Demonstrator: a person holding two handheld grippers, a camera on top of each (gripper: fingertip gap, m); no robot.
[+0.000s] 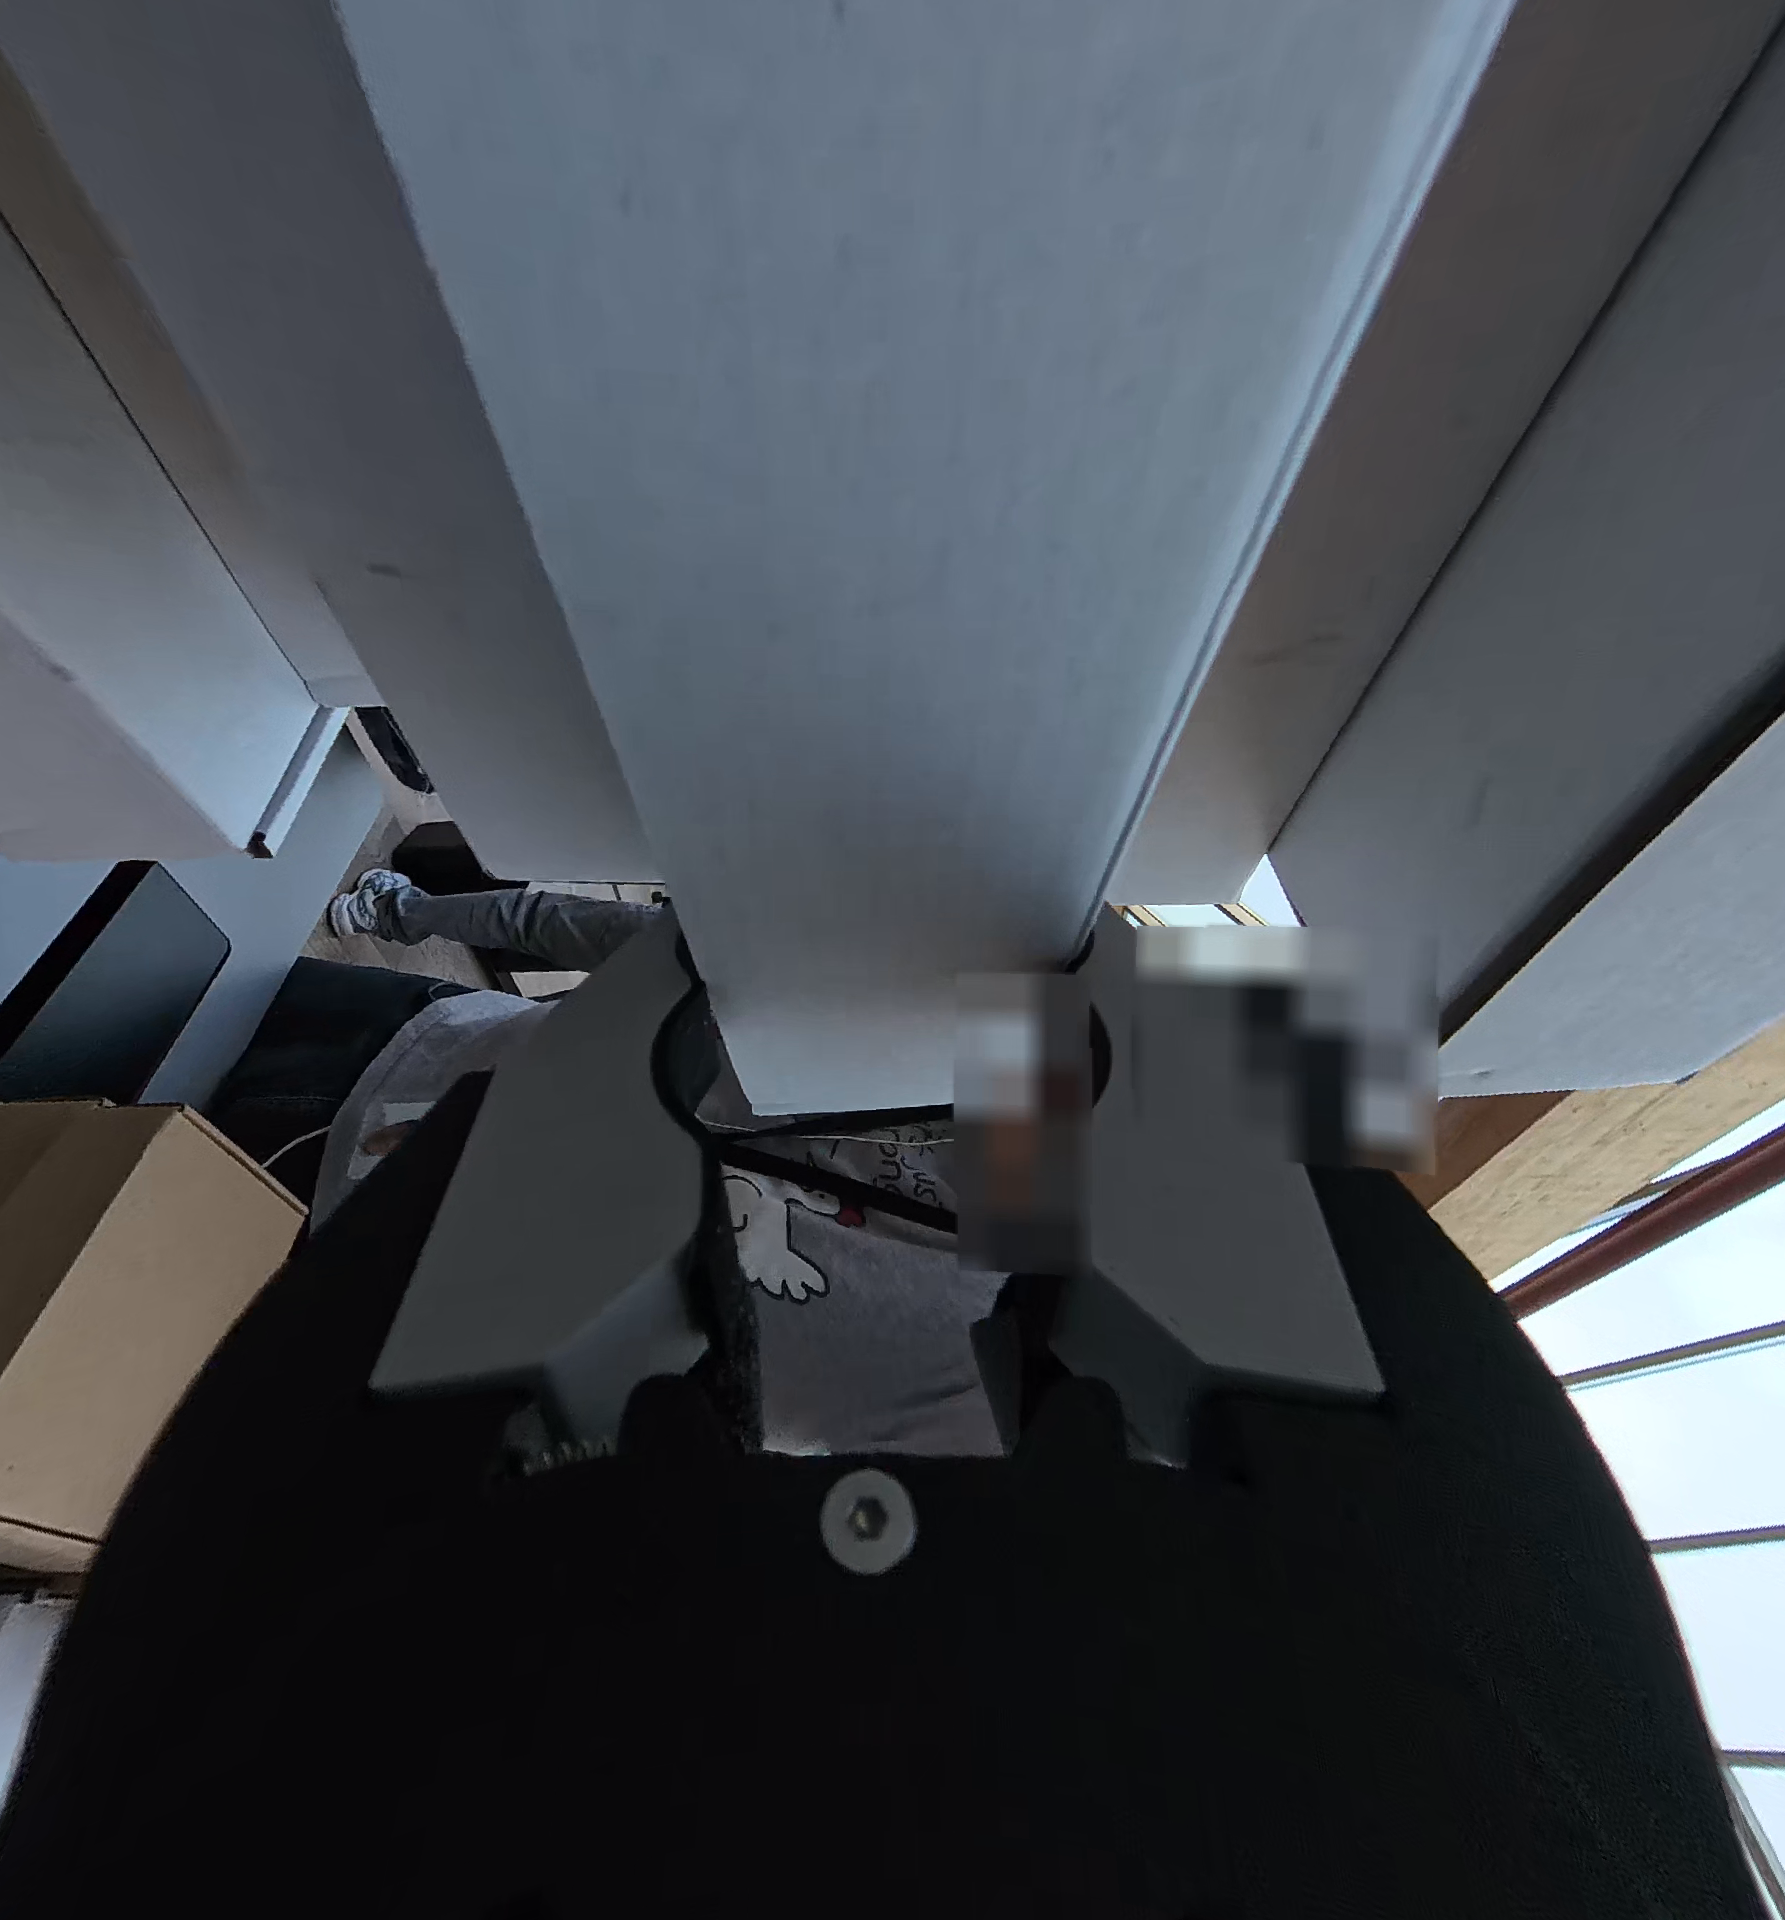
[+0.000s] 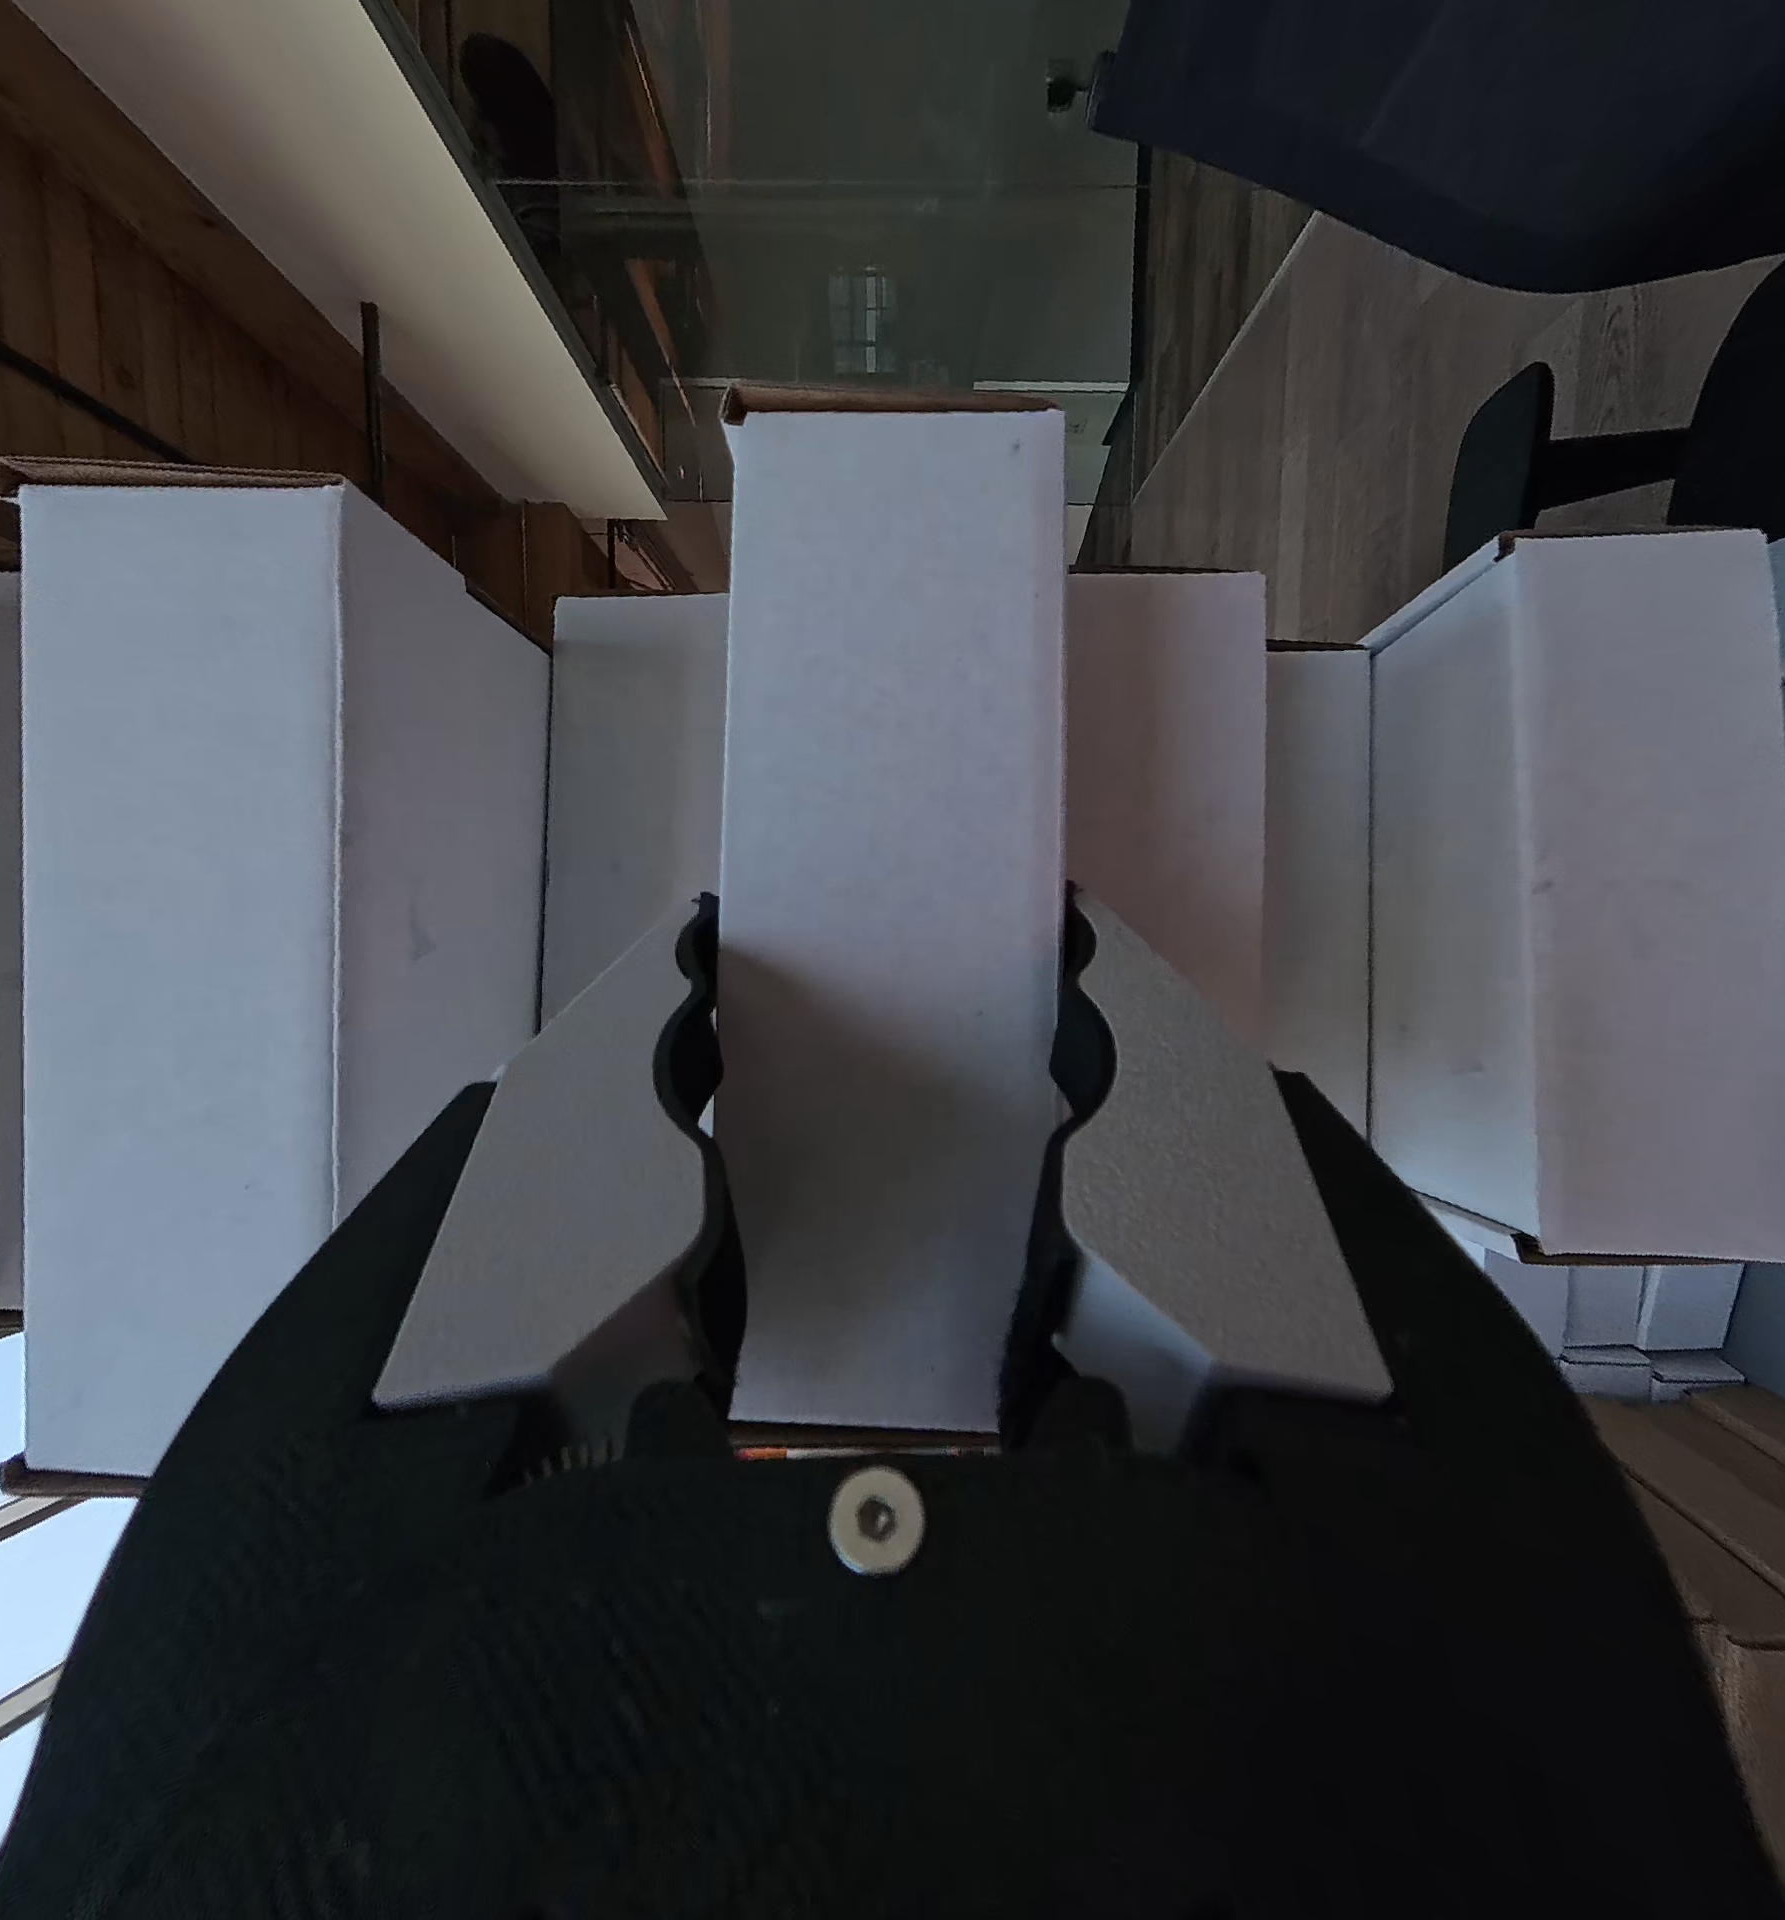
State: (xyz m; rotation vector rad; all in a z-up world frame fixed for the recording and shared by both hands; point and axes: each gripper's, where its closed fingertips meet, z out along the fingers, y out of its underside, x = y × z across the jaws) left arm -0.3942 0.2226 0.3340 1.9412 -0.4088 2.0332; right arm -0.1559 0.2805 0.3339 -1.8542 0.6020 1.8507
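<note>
The left gripper (image 1: 888, 1039) and the right gripper (image 2: 888, 1039) each have jaws closed on a white box (image 1: 867, 520) (image 2: 888, 727).

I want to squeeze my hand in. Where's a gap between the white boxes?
Right wrist view: a gap opens between the held box and the right box, with shorter boxes behind. The left box stands closer: crowded.

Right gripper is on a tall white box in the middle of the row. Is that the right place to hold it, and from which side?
Likely yes. The right gripper clamps the tall white box across its narrow width, one finger on each long side wall, coming in over the near end. The neighbouring white boxes crowd both sides, so the near end, which stands proud of them, looks like the only free approach.
</note>
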